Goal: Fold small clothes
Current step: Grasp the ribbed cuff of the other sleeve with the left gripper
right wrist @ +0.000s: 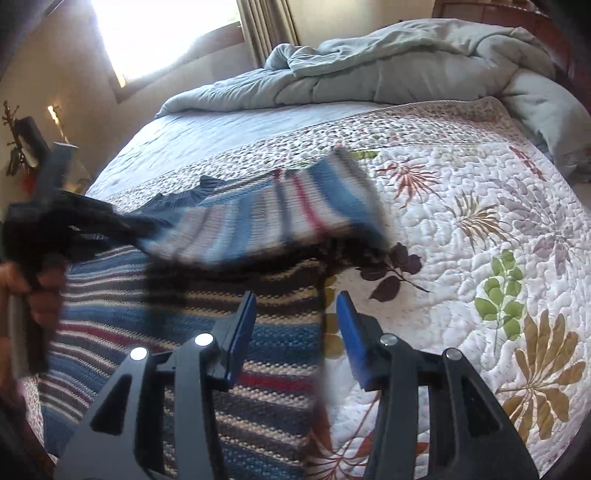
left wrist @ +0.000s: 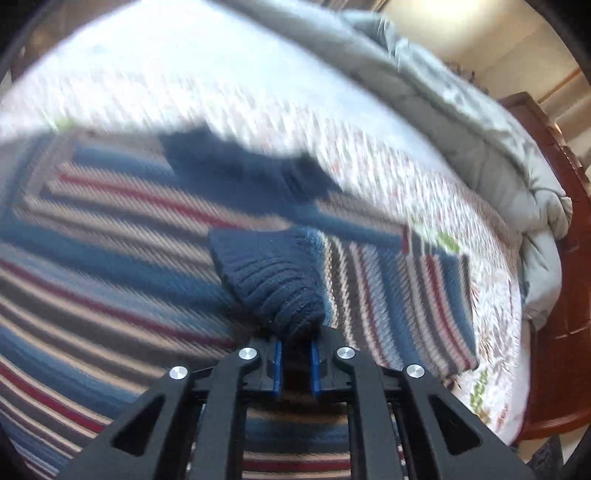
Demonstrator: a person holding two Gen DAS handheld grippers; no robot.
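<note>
A striped knit sweater in blue, red, grey and cream lies on the floral quilt. My left gripper is shut on the sweater's navy ribbed cuff and holds the sleeve lifted over the sweater's body; the sleeve is blurred by motion. The left gripper also shows at the left of the right wrist view. My right gripper is open and empty, hovering above the sweater's right edge.
A crumpled grey-green comforter is piled at the far end of the bed. A wooden bed frame runs along the right side. A window with curtains is behind the bed.
</note>
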